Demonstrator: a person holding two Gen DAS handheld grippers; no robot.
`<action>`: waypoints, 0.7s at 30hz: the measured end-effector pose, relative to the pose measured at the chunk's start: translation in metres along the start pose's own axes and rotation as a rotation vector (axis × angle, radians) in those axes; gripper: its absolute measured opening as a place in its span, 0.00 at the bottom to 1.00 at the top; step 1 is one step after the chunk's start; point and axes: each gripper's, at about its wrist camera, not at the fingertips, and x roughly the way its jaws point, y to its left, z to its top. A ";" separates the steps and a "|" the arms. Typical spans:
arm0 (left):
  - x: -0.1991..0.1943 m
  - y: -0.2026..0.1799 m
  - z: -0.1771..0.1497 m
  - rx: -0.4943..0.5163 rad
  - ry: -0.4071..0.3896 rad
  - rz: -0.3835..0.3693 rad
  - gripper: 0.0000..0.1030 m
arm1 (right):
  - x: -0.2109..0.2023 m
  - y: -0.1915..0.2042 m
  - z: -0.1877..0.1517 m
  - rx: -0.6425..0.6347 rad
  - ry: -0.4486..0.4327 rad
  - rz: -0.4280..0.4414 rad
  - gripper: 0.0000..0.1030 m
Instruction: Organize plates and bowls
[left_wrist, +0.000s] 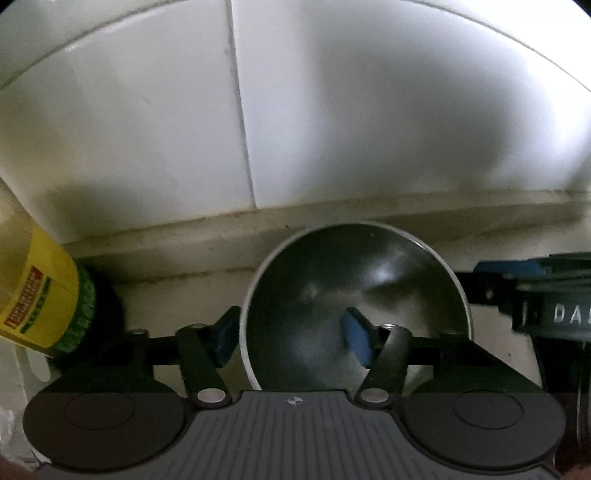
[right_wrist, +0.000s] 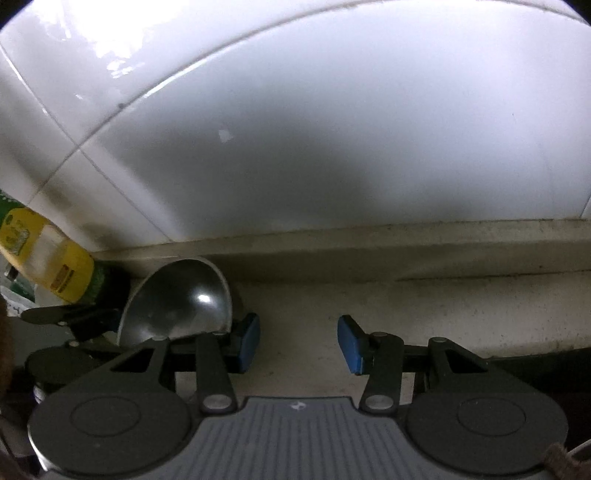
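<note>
Now my steel bowl (left_wrist: 356, 314) stands on the pale worktop (left_wrist: 184, 291), close under the white tiled wall (left_wrist: 147, 129), and I take it as my landmark. My left tongs (left_wrist: 291, 338) straddle its near-left rim: one blue pad (left_wrist: 223, 341) sits outside the wall of the bowl, the other inside the hollow. Whether the pads actually press the rim I cannot tell; a gap seems to show on the inner side. To the left of the bowl a yellow bottle with a green cap (left_wrist: 44, 306) lies tilted against the wall. To the right of the bowl my right tongs (right_wrist: 299, 343) hover over bare worktop, spread apart with nothing between the blue pads. From the right wrist view the bowl looks tipped, with the left tongs beneath its left edge.
</note>
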 end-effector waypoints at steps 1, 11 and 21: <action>0.000 -0.002 0.001 0.004 -0.005 0.008 0.61 | 0.002 0.002 0.001 -0.010 0.007 0.001 0.41; -0.006 -0.003 -0.013 0.024 -0.026 0.015 0.56 | 0.011 0.004 -0.006 -0.043 0.048 0.063 0.16; 0.000 -0.004 -0.003 0.031 -0.031 0.011 0.58 | 0.017 0.007 -0.009 -0.044 0.078 0.065 0.07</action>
